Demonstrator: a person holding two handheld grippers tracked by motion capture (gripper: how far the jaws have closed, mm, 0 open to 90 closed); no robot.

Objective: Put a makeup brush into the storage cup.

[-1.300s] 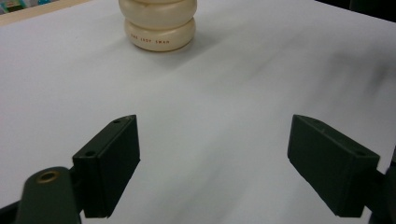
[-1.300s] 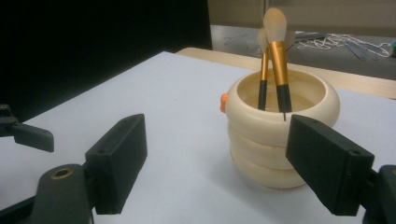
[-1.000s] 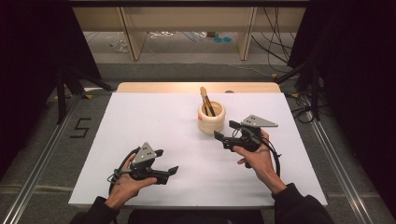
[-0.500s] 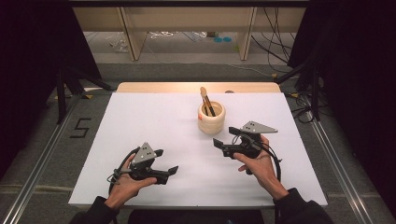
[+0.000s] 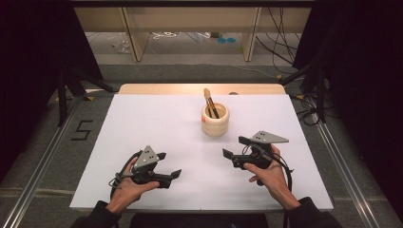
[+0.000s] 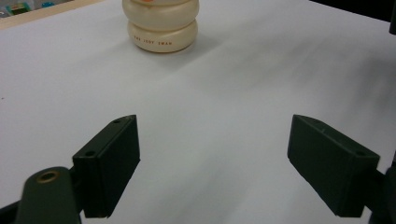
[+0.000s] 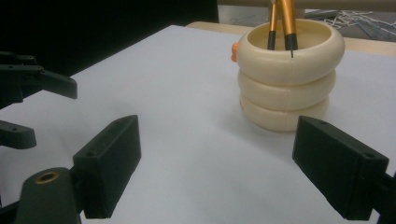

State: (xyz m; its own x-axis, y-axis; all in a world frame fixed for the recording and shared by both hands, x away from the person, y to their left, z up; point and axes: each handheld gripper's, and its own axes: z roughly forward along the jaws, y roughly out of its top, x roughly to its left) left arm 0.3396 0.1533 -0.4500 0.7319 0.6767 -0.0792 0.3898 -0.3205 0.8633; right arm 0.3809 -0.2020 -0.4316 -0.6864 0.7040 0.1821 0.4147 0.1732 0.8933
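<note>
A cream pot [image 5: 215, 120] made of three stacked rings stands upright on the white sheet [image 5: 152, 118], right of centre. Two orange-handled sticks [image 5: 209, 102] lean inside it. My left gripper [image 5: 169, 164] rests low at the near left, its jaws open and empty. In the left gripper view the pot [image 6: 161, 23] stands far ahead of that gripper [image 6: 215, 163]. My right gripper [image 5: 234, 147] sits near right of the pot, open, its jaws just widened with nothing between them. The right gripper view puts the pot [image 7: 287, 74] ahead to the right of this gripper [image 7: 217, 168].
A wooden table edge [image 5: 199, 89] runs behind the sheet. A "5" marking [image 5: 81, 129] lies on the floor at the left, and cables [image 5: 309, 114] trail at the right. Metal rails [image 5: 43, 166] flank the table. Shelving legs [image 5: 130, 38] stand far back.
My right gripper has drawn back from the pot toward the near edge and slightly lower. The left gripper and the pot have stayed put.
</note>
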